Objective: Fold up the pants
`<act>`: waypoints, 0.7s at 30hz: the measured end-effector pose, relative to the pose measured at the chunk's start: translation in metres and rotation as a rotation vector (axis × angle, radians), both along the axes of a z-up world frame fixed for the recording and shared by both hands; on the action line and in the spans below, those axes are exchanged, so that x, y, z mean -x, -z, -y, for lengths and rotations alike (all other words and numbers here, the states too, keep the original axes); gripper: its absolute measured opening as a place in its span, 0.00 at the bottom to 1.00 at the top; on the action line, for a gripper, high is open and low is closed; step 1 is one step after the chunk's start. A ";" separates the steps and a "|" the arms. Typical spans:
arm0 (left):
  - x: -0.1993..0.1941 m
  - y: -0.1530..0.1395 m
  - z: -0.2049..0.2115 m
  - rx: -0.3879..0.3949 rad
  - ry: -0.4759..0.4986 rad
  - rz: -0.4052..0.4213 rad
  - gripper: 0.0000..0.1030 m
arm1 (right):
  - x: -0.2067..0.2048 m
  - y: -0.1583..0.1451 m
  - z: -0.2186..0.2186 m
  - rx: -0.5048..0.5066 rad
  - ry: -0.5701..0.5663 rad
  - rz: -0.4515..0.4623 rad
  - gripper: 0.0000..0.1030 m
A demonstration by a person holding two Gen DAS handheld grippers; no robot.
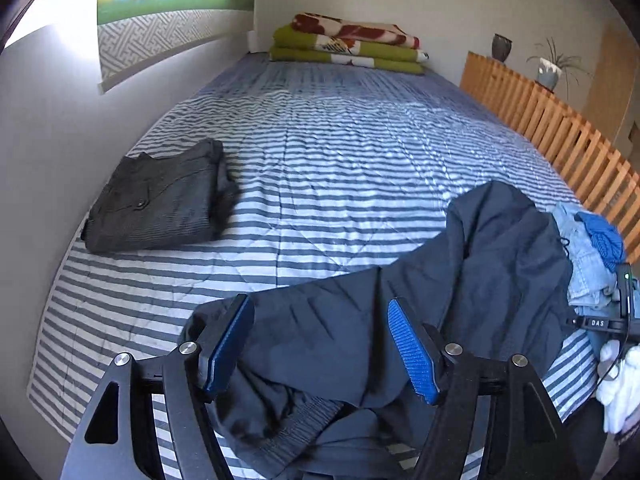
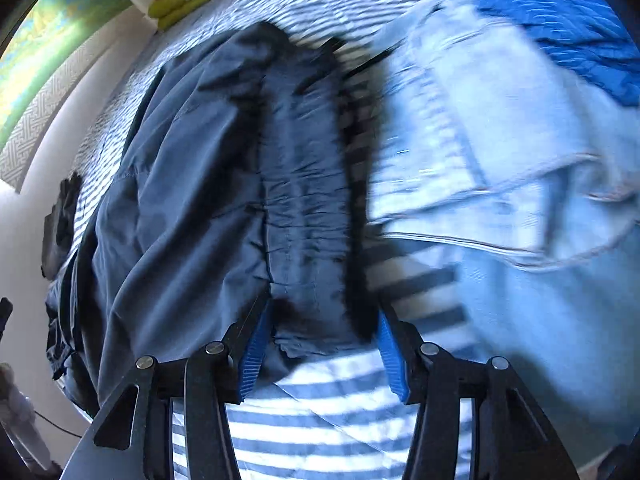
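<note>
Both hand-held grippers, left (image 1: 320,350) and right (image 2: 320,354), jaws apart over navy pants (image 1: 400,300); risk: snagging only 1 layer, fold skews.

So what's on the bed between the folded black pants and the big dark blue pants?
Nothing but bare striped bedspread lies between the folded black pants and the dark blue pants, seen in the left wrist view.

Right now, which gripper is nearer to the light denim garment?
Right. The right gripper is above the edge of the navy pants, directly beside the light denim garment. The left gripper is over the navy pants, the denim farther to its right.
</note>
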State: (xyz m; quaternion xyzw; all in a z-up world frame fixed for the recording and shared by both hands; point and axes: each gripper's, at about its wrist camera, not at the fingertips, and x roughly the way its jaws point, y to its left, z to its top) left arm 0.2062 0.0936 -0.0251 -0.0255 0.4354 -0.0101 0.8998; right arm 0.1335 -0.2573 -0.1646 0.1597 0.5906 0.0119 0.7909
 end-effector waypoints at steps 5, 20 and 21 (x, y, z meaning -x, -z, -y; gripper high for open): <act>-0.010 0.012 -0.001 0.020 -0.023 -0.024 0.71 | -0.007 -0.020 -0.033 0.161 -0.106 0.043 0.22; 0.018 0.010 -0.079 0.075 -0.111 -0.032 0.71 | 0.044 -0.150 0.081 0.736 0.207 0.199 0.08; 0.022 0.015 -0.080 0.082 -0.102 -0.045 0.71 | 0.048 -0.153 0.084 0.731 0.217 0.202 0.09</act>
